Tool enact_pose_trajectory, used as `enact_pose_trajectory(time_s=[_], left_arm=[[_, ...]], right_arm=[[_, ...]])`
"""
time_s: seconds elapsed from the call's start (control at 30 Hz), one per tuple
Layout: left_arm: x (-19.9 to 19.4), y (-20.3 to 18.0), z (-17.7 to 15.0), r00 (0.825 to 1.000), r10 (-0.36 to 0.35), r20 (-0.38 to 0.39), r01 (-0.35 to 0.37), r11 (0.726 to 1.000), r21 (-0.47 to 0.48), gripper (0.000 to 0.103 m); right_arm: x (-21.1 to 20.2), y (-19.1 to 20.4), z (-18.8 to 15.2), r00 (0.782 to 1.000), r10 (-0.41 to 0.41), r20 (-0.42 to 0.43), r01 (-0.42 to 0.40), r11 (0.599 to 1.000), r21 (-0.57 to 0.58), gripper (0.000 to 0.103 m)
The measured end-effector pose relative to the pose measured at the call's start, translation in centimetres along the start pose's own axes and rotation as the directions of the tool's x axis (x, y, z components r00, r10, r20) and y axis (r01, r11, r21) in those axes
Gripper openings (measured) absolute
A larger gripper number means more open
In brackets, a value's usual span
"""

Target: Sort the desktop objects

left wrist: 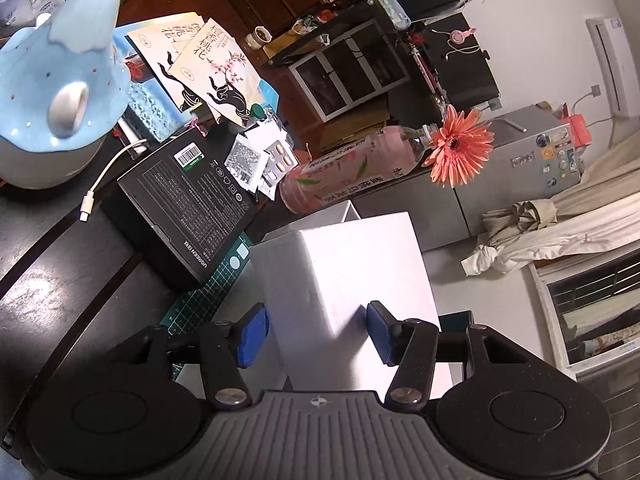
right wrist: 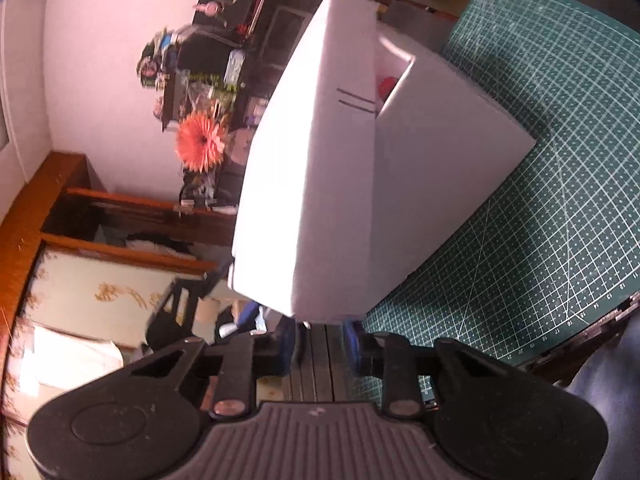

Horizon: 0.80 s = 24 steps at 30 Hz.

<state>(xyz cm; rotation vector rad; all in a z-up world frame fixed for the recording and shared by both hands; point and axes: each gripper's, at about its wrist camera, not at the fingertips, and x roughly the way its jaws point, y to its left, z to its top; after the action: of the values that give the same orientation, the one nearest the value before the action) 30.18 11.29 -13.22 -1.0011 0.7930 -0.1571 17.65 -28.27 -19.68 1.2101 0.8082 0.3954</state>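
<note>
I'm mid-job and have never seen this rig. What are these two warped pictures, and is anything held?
Each picture comes from a fisheye camera on handheld tongs, looking along the two blue pads. The left view shows the left tongs straddling a white box; whether the pads press it is unclear. Beside it lie a black box, a pink bottle and a blue teapot. The right view shows the right tongs just below the same white box on a green cutting mat, gripping nothing.
</note>
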Motion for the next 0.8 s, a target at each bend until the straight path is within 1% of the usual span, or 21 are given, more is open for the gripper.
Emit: enact_pose_trajectory(time_s=[0.03, 0.1, 0.17, 0.37, 0.47, 0.6, 0.63, 0.7, 0.8], left_arm=[[-0.1, 0.0, -0.1, 1.0, 0.002, 0.001, -0.002, 1.0, 0.0, 0.054], [-0.1, -0.1, -0.1, 1.0, 0.005, 0.001, -0.005, 1.0, 0.001, 0.054], [-0.2, -0.1, -0.2, 1.0, 0.007, 0.0, -0.007, 1.0, 0.002, 0.054], [-0.5, -0.3, -0.5, 1.0, 0.016, -0.008, -0.016, 1.0, 0.012, 0.054], [-0.7, -0.2, -0.6, 1.0, 0.018, -0.01, -0.018, 1.0, 0.011, 0.054], [-1.0, -0.2, -0.8, 1.0, 0.023, -0.009, -0.023, 1.0, 0.007, 0.054], [-1.1, -0.2, -0.9, 1.0, 0.024, -0.01, -0.024, 1.0, 0.006, 0.054], [-1.2, -0.1, -1.1, 1.0, 0.024, -0.011, -0.024, 1.0, 0.004, 0.054], [-1.4, -0.2, -1.4, 1.0, 0.022, -0.02, -0.022, 1.0, 0.008, 0.054]], right_arm=[[-0.1, 0.0, 0.1, 1.0, 0.003, 0.01, -0.004, 1.0, 0.006, 0.028], [-0.2, -0.1, 0.3, 1.0, 0.011, 0.03, -0.011, 1.0, 0.018, 0.038], [-0.4, -0.1, 0.3, 0.998, 0.02, 0.053, -0.021, 0.999, 0.029, 0.041], [-0.8, -0.5, 0.8, 0.993, 0.016, 0.113, -0.023, 0.997, 0.068, 0.045], [-0.8, -0.8, 1.1, 0.991, 0.009, 0.137, -0.02, 0.996, 0.084, 0.049], [-0.9, -1.5, 1.6, 0.984, 0.009, 0.18, -0.029, 0.993, 0.111, 0.049], [-0.9, -1.6, 1.7, 0.982, 0.009, 0.188, -0.031, 0.993, 0.112, 0.048], [-1.2, -1.8, 1.9, 0.979, 0.01, 0.203, -0.031, 0.994, 0.103, 0.042], [-1.4, -1.9, 2.0, 0.974, 0.008, 0.228, -0.03, 0.995, 0.093, 0.042]])
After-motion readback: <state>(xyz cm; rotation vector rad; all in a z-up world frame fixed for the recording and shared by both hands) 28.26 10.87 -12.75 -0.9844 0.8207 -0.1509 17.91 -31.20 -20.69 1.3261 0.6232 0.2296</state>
